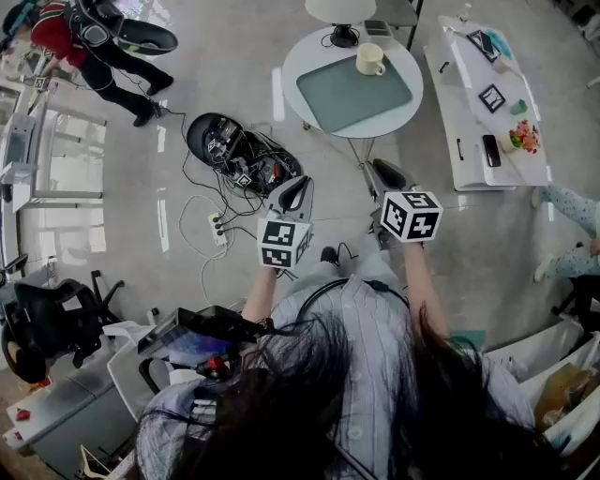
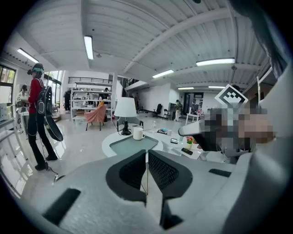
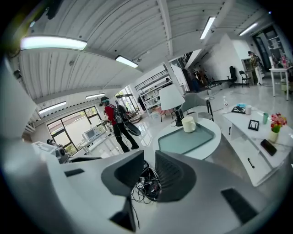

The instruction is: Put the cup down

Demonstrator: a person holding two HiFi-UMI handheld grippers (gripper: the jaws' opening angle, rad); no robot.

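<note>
A cream cup (image 1: 370,59) stands upright on the green mat (image 1: 354,92) of a round white table (image 1: 300,56), and nothing holds it. It also shows in the left gripper view as the cup (image 2: 138,133) and in the right gripper view as the cup (image 3: 188,124), well beyond both sets of jaws. My left gripper (image 1: 294,193) hovers over the floor short of the table; its jaws (image 2: 147,157) are shut and empty. My right gripper (image 1: 386,174) is beside it, nearer the table's edge; its jaws (image 3: 149,164) stand a narrow gap apart with nothing between them.
A table lamp (image 1: 342,14) stands behind the cup. A long white desk (image 1: 487,103) with a phone and flowers lies to the right. On the floor to the left are a black case with tangled cables (image 1: 239,155) and a power strip (image 1: 217,230). A person in red (image 1: 94,47) stands far left.
</note>
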